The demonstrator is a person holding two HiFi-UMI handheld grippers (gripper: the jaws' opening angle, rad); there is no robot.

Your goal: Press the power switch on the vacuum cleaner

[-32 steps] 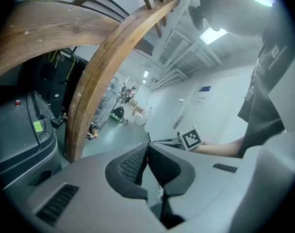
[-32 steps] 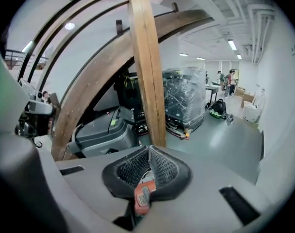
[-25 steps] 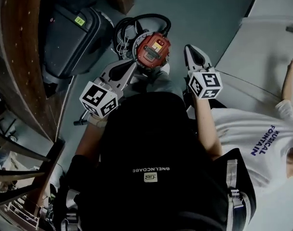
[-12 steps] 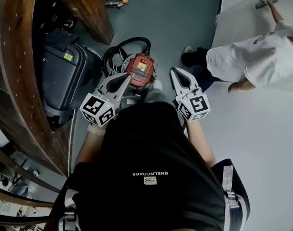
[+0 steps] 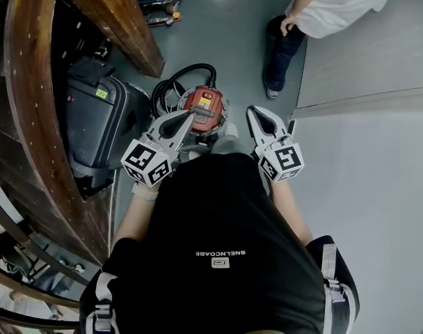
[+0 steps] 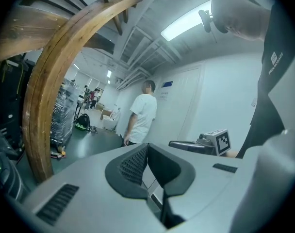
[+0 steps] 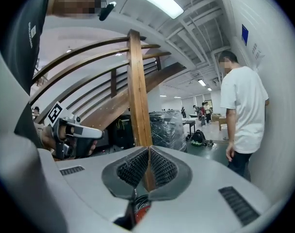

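Note:
A red-topped vacuum cleaner [image 5: 203, 106] stands on the grey floor in the head view, with a black hose [image 5: 177, 81] looped round its far side. My left gripper [image 5: 186, 116] hangs just left of and above the vacuum, jaws shut and empty. My right gripper [image 5: 254, 110] is held to the vacuum's right, also shut on nothing. Both point forward at about waist height. In the left gripper view the left gripper [image 6: 147, 145] shows closed tips; in the right gripper view the right gripper [image 7: 149, 150] shows pads pressed together, and a bit of the vacuum's red top [image 7: 141, 211] shows below them.
A dark suitcase [image 5: 99, 120] stands left of the vacuum under a curved wooden stair rail [image 5: 37, 103]. A wooden post [image 7: 138, 91] rises ahead. A person in a white shirt [image 5: 330, 5] stands at the far right beside a pale wall.
The head view has swung round: the vacuum now sits nearer centre and the person in white has moved to the top right. Both grippers stay shut close to the vacuum.

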